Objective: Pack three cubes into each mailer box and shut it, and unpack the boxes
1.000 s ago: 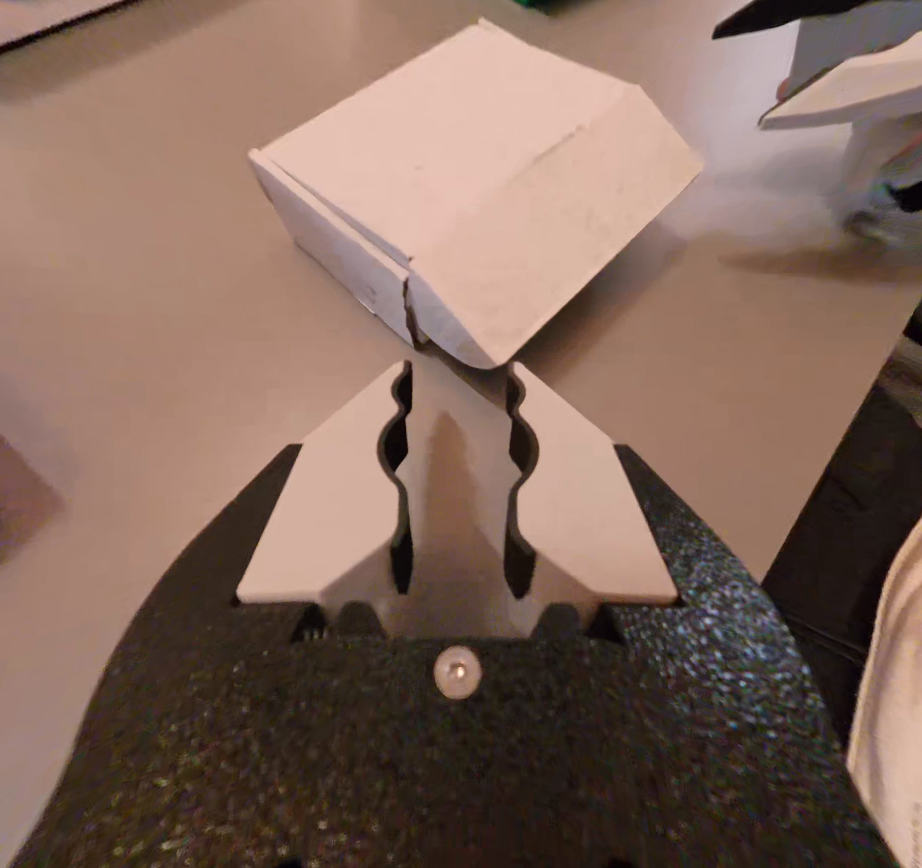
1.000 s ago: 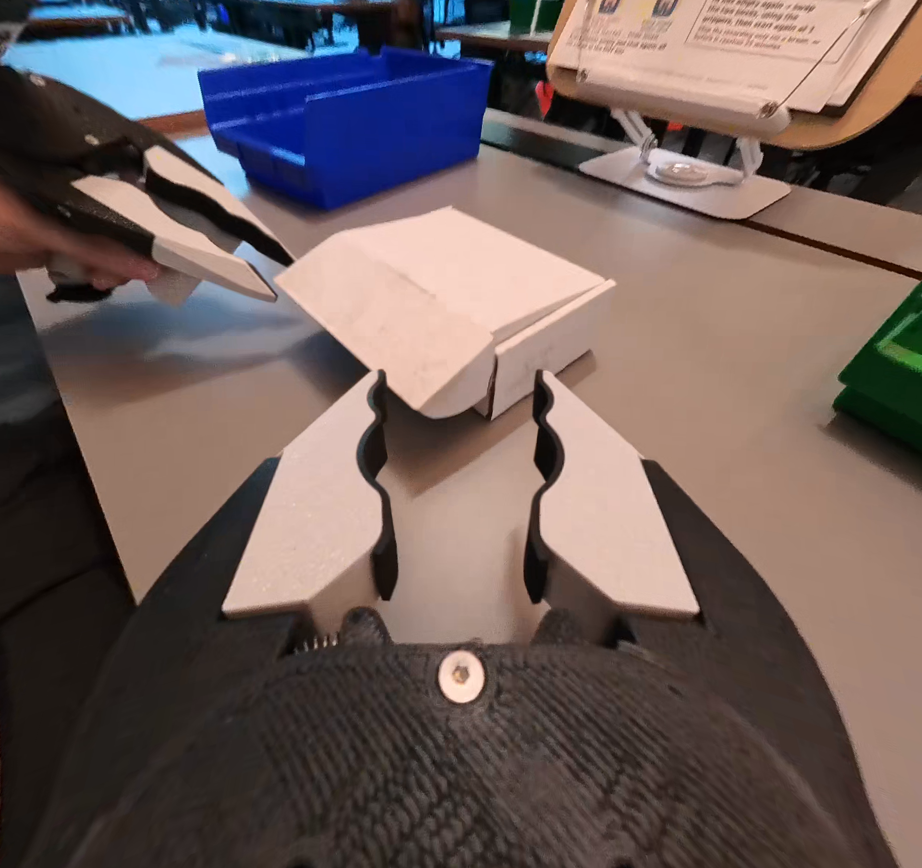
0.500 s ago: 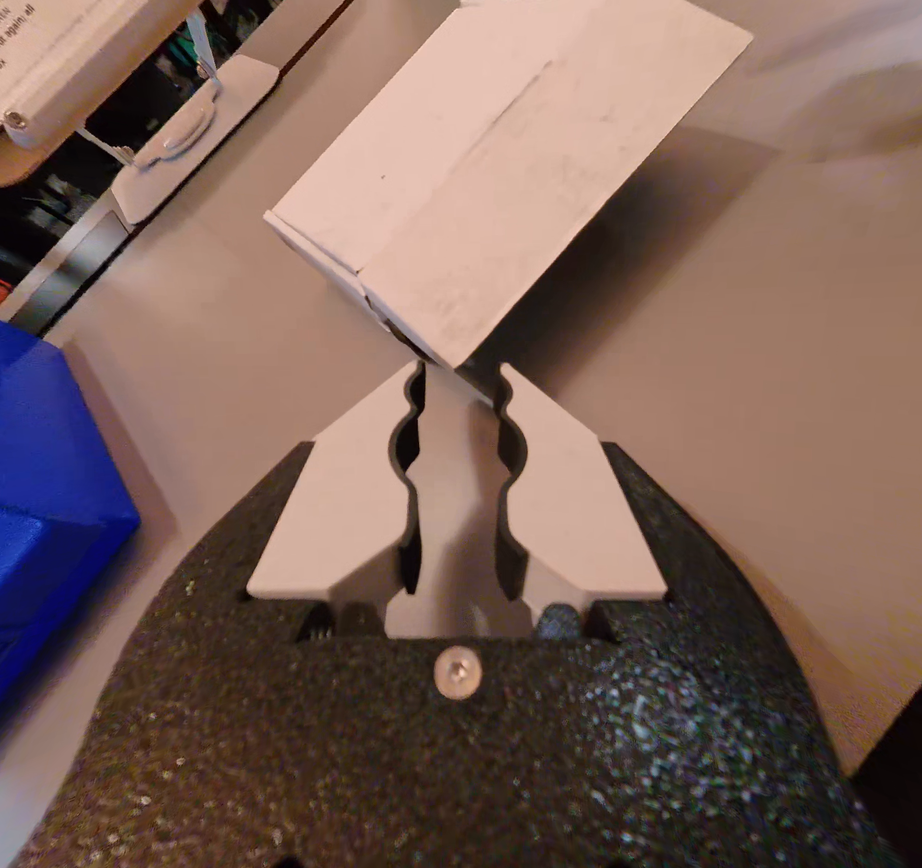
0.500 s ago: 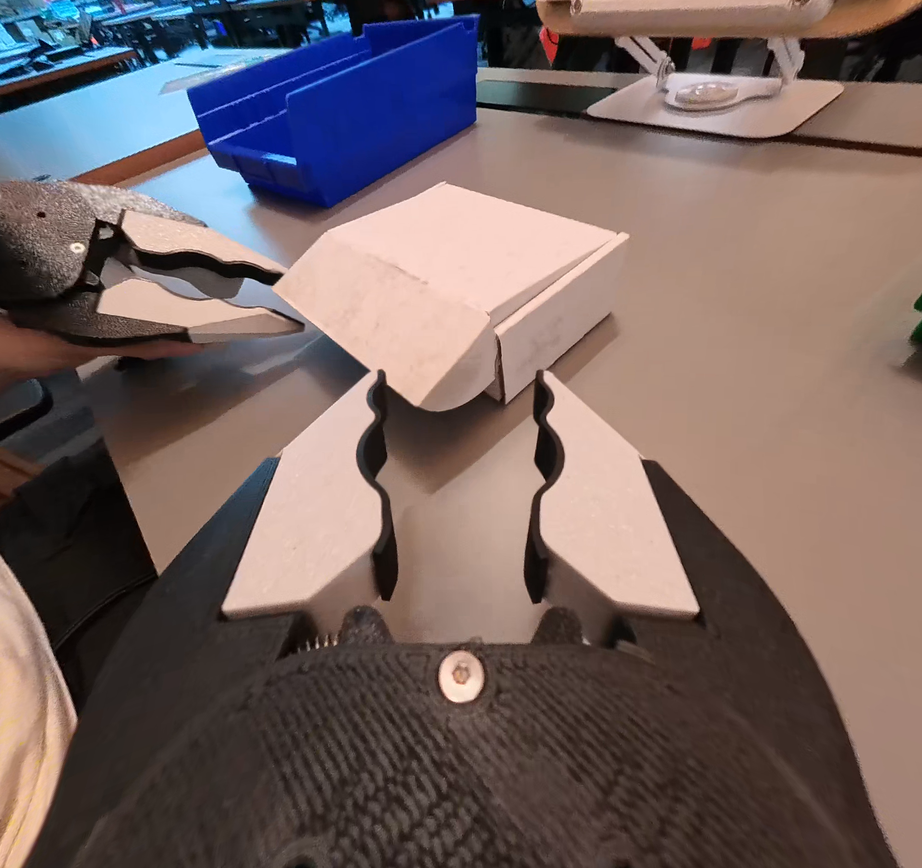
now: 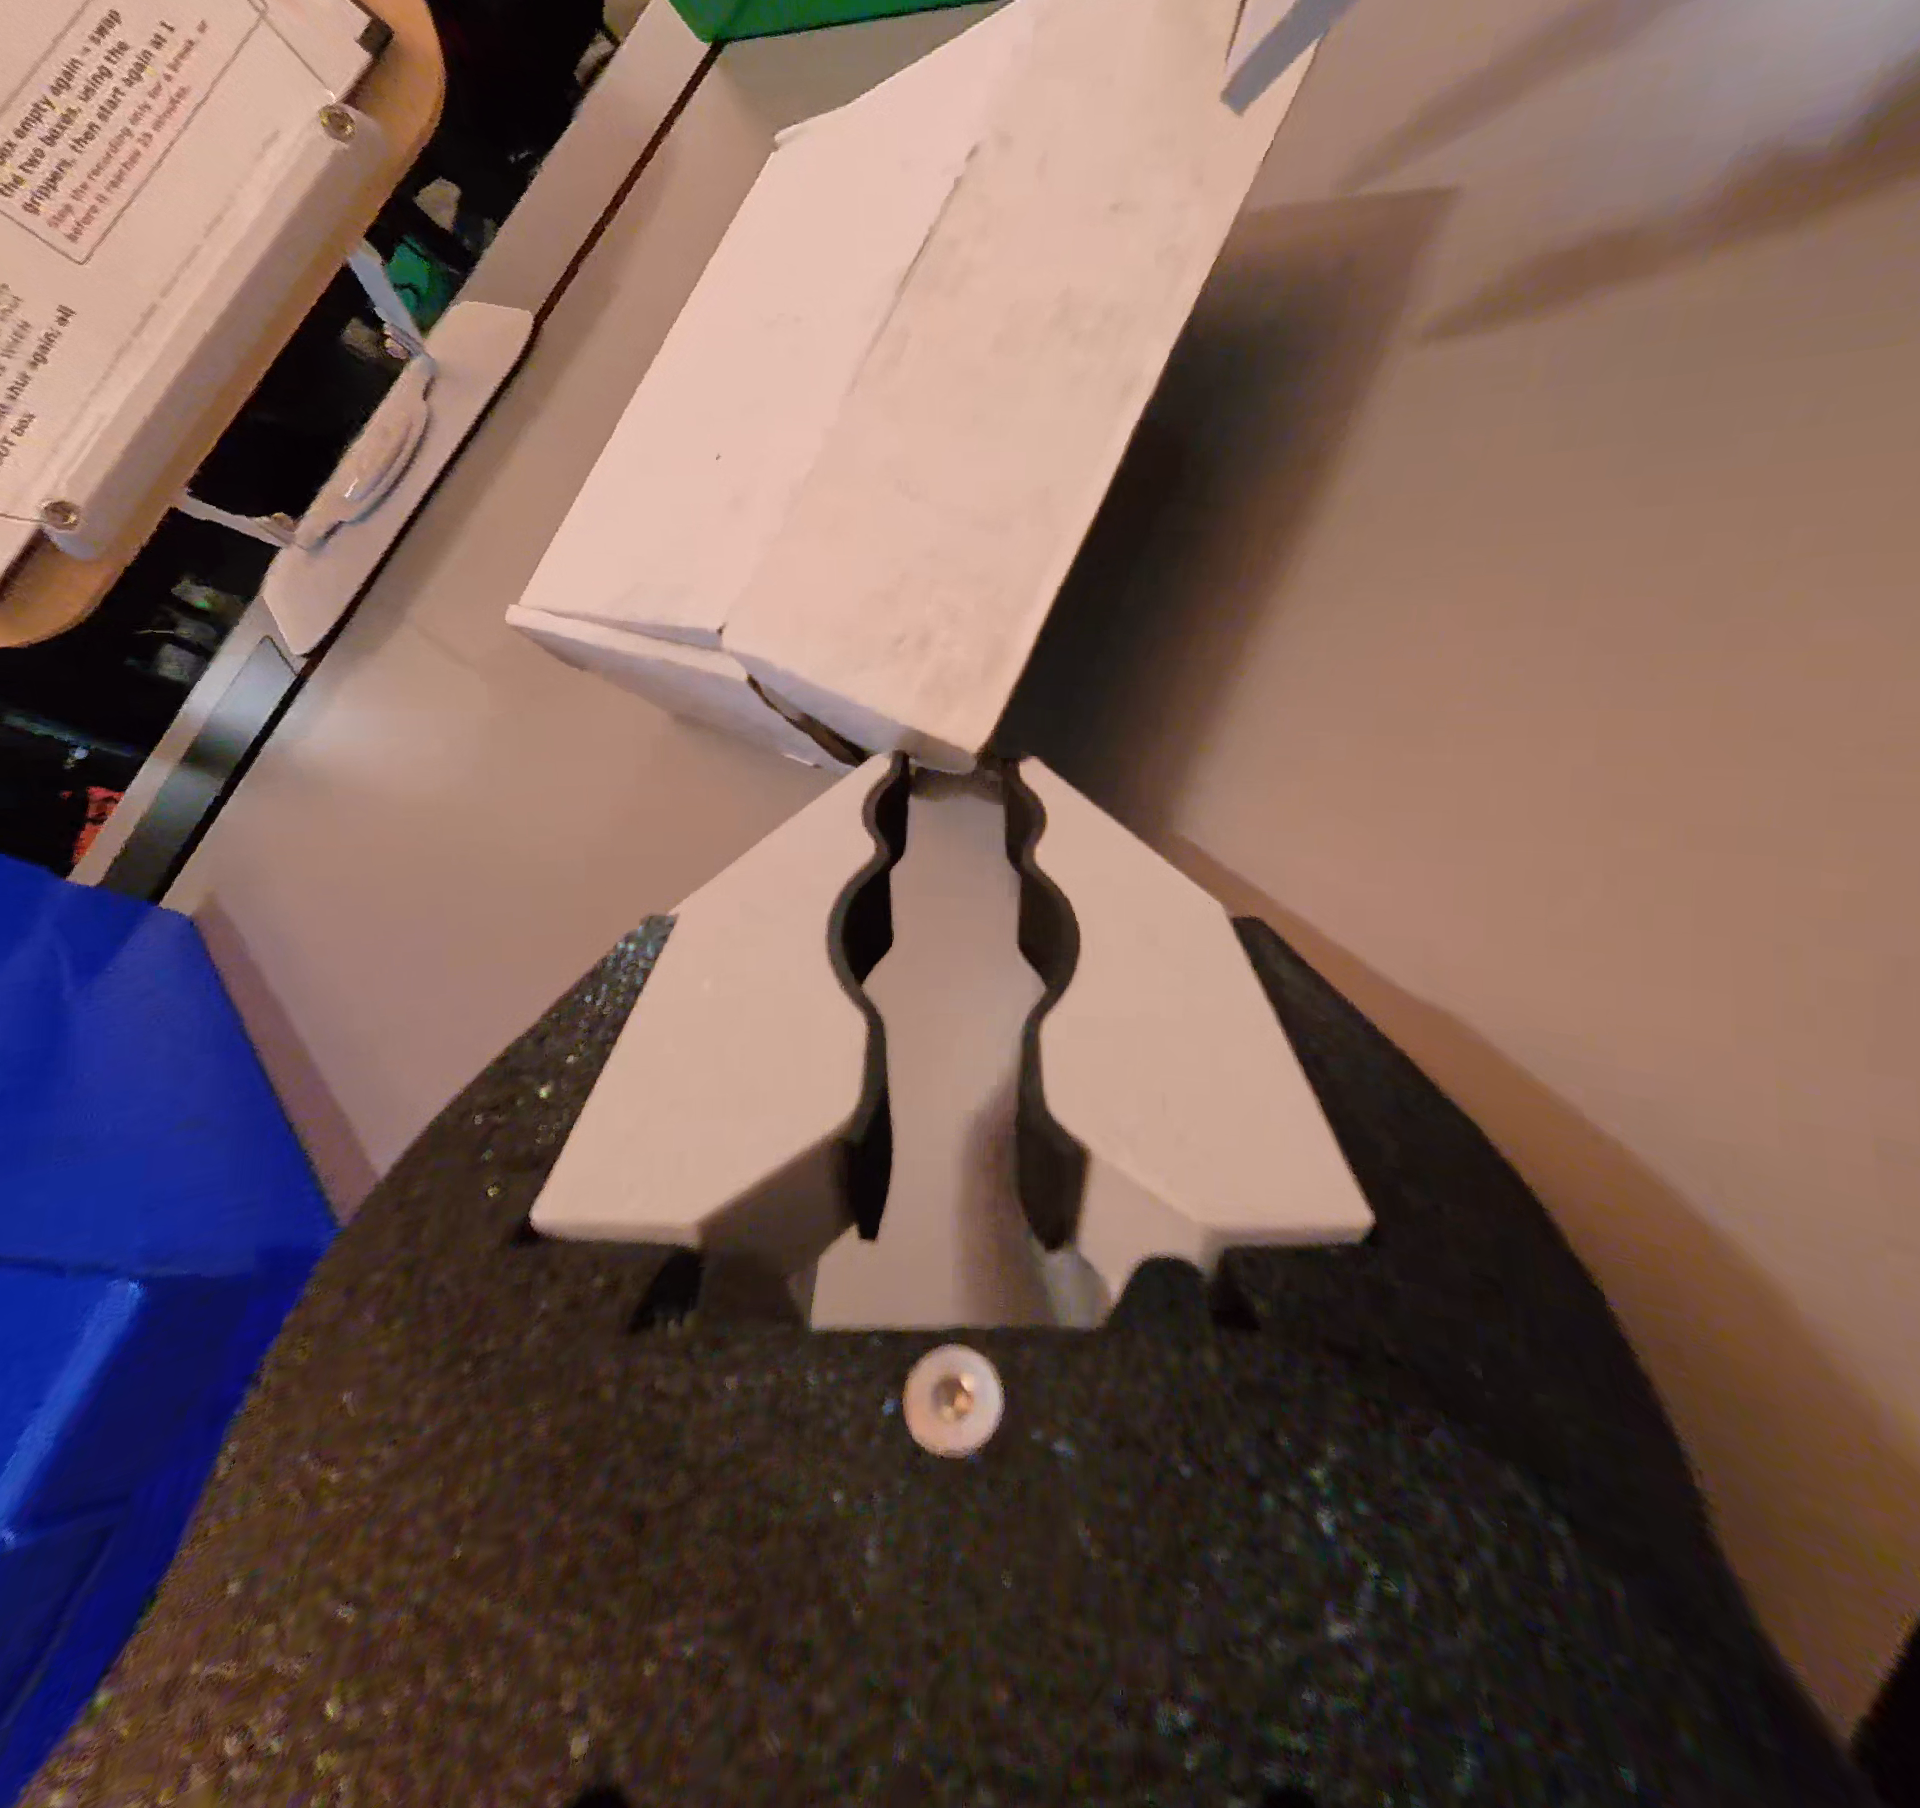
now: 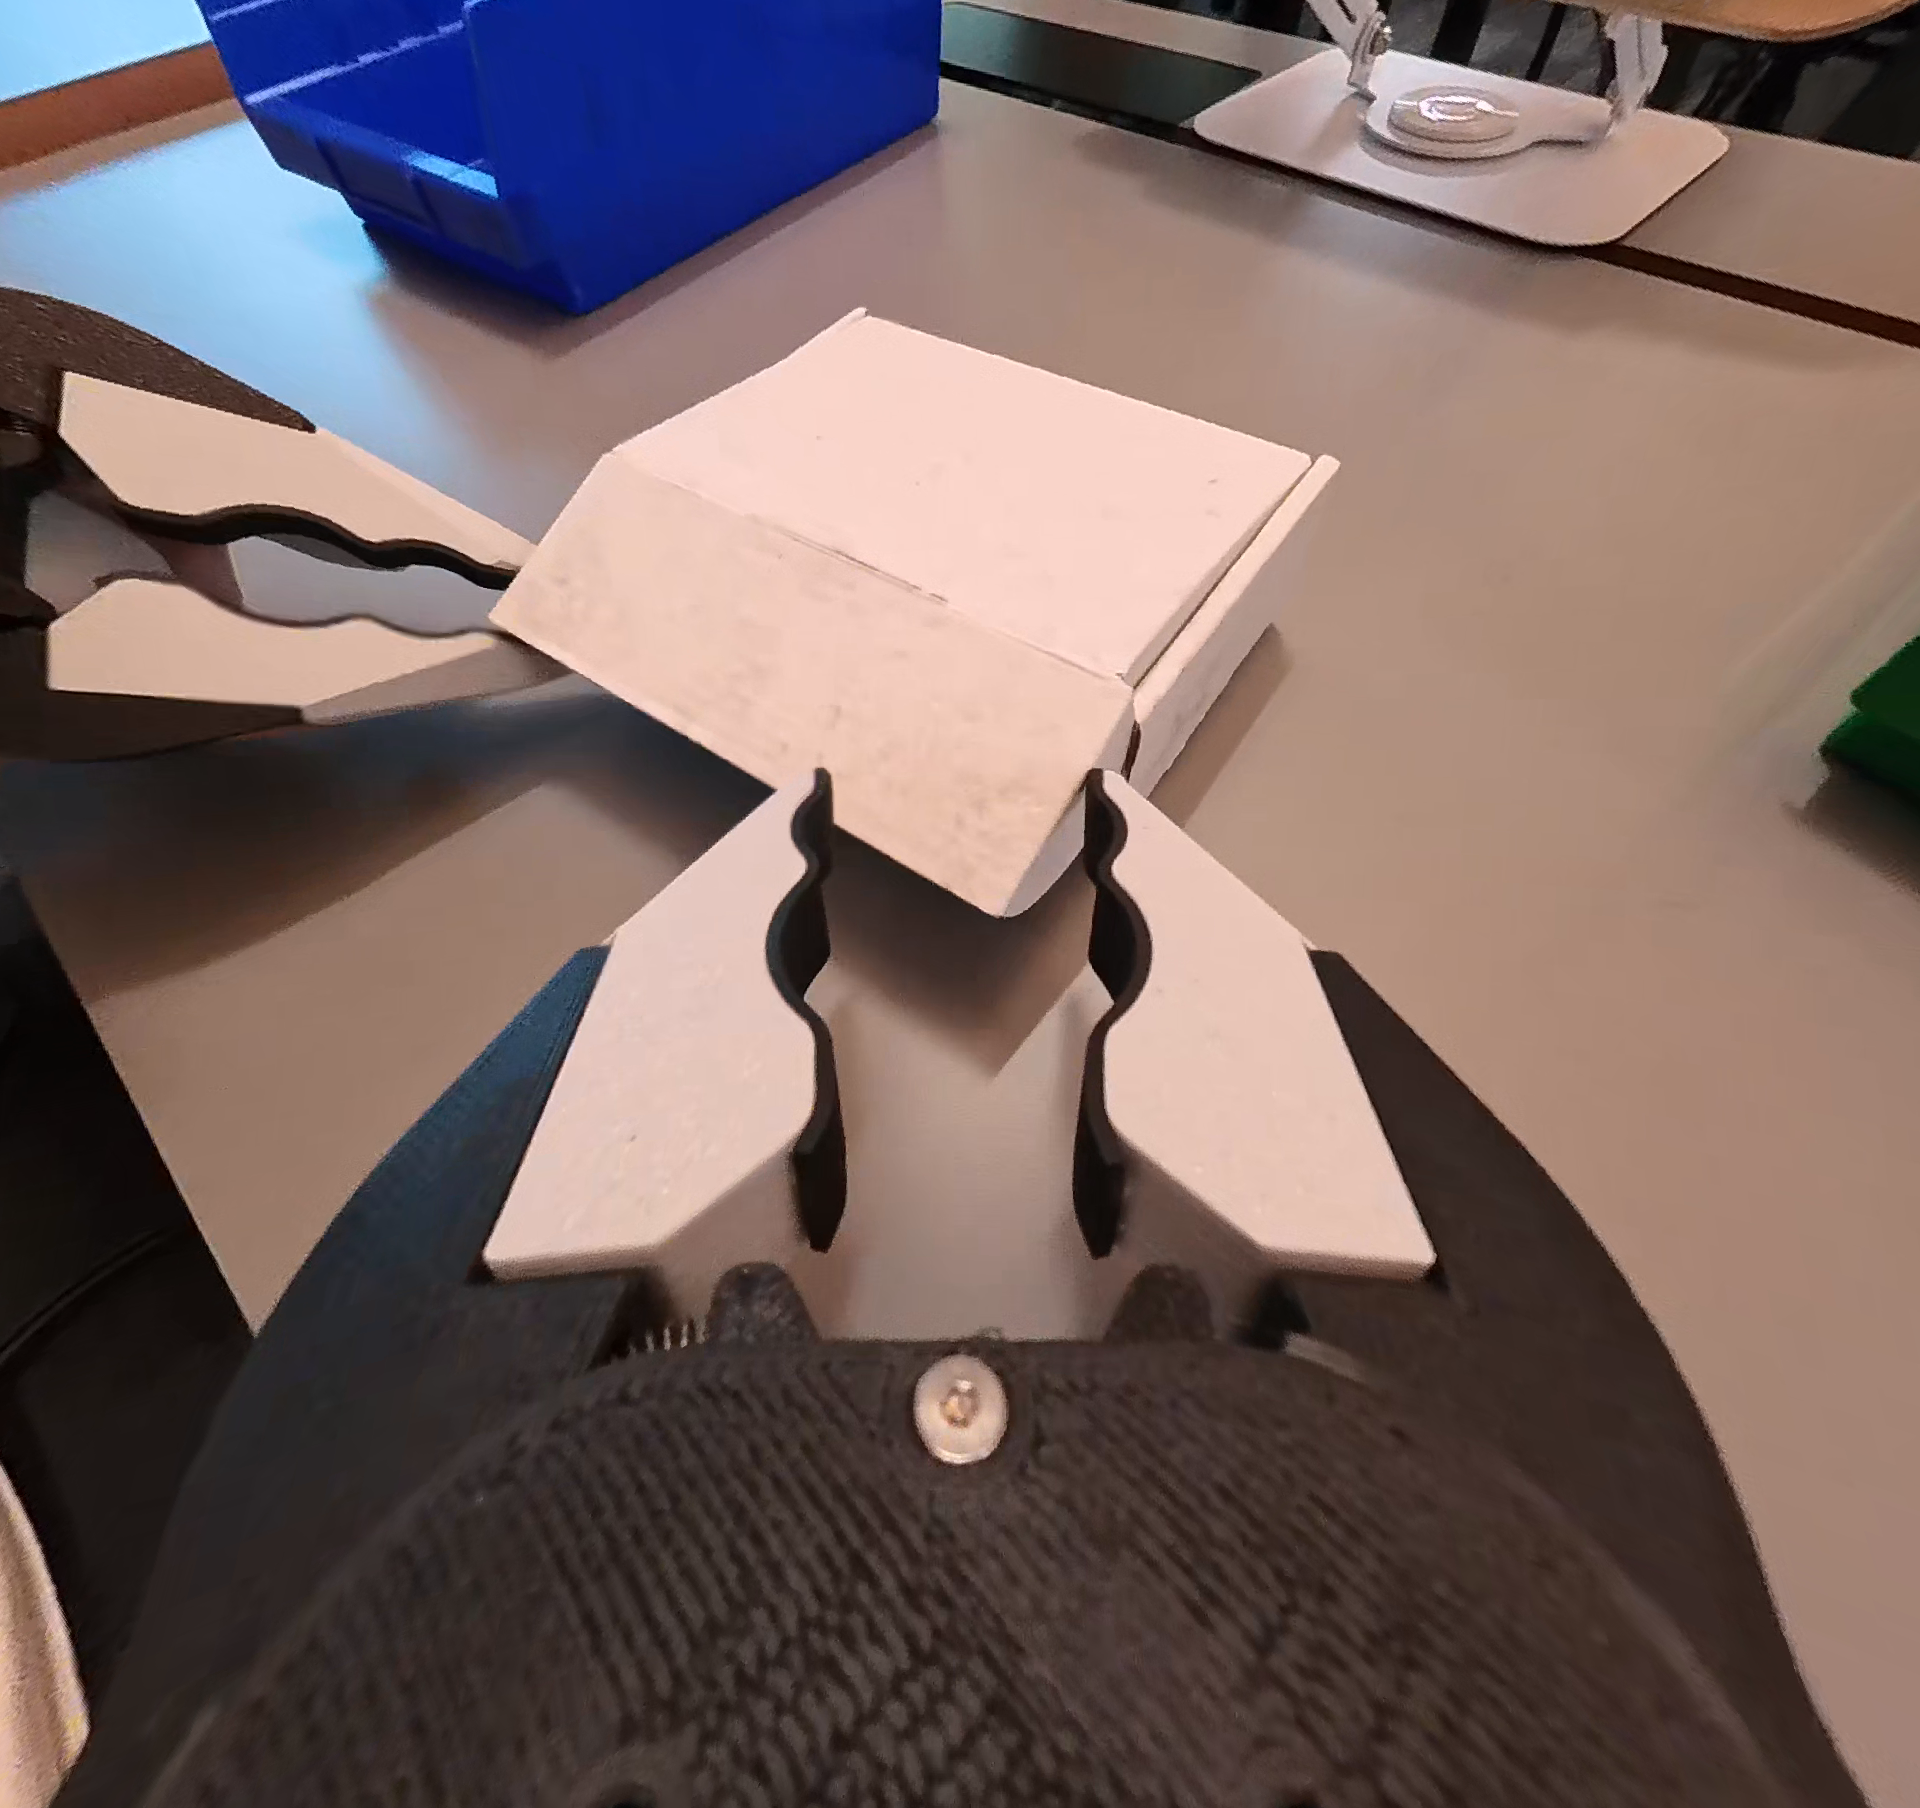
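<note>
A white cardboard mailer box [image 6: 935, 553] sits on the grey table [image 6: 1558, 615], its front flap's corners between both parted, empty grippers: left gripper [image 5: 951, 771] narrowly, right gripper [image 6: 956, 792] wider.

A white cardboard mailer box [image 6: 966, 553] rests flat on a grey table [image 6: 1507, 511], in front of a blue bin [image 6: 582, 85] at the table's far side. Its lid lies down over the body, but the front flap [image 6: 831, 709] is untucked and juts outward at a slant. The cardboard looks scuffed and smudged grey. Its contents are hidden.
</note>
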Tool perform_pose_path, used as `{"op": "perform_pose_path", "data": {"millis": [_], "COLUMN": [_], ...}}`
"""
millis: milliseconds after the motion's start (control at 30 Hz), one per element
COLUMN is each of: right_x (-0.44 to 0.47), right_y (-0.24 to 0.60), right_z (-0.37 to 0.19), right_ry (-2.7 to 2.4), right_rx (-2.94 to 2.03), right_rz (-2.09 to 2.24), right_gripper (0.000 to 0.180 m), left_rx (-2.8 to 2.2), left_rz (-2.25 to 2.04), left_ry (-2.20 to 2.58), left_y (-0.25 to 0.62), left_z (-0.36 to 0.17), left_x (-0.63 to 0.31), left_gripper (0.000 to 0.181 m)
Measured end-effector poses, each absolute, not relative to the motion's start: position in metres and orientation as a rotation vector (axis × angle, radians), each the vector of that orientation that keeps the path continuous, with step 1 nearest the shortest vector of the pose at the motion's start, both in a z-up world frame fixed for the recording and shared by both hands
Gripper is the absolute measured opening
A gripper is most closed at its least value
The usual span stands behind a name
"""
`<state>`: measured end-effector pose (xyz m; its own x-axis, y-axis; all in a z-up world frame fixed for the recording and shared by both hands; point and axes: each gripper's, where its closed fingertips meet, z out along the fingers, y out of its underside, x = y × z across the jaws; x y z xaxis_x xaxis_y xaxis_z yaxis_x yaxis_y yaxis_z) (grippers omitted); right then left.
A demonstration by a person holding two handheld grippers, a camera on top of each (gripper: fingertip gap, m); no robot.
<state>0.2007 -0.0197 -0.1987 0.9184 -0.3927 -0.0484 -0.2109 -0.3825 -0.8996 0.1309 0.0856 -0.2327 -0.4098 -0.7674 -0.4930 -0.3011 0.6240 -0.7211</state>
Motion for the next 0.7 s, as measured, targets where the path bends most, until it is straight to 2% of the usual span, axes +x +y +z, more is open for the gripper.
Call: {"op": "perform_pose_path", "data": {"millis": [200,300,367,467,600,667,700], "right_x": [0.223,0.228,0.227,0.227,0.237,0.235,0.231], "right_y": [-0.031,-0.030,-0.025,-0.024,-0.020,-0.014,-0.012], "right_z": [-0.194,-0.190,-0.193,-0.203,-0.213,-0.214,-0.216], "right_ry": [0.449,0.428,0.397,0.332,0.292,0.280,0.262], "right_rx": [-2.002,-2.002,-2.032,-2.116,-2.165,-2.157,-2.165], "right_rz": [-0.299,-0.202,-0.098,-0.009,0.029,0.103,0.146], "right_gripper": [0.056,0.064,0.076,0.082,0.092,0.083,0.074], "left_rx": [-1.100,-1.216,-1.284,-1.375,-1.451,-1.482,-1.496], "left_rz": [-0.977,-1.210,-1.324,-1.441,-1.442,-1.499,-1.508], "left_ry": [2.138,2.044,1.965,1.989,2.092,2.070,2.053], "left_y": [0.079,0.081,0.091,0.094,0.094,0.091,0.090], "left_z": [-0.238,-0.219,-0.210,-0.211,-0.221,-0.219,-0.219], "left_x": [0.111,0.117,0.127,0.135,0.140,0.144,0.146], "left_gripper": [0.053,0.056,0.058,0.073,0.061,0.047,0.044]}}
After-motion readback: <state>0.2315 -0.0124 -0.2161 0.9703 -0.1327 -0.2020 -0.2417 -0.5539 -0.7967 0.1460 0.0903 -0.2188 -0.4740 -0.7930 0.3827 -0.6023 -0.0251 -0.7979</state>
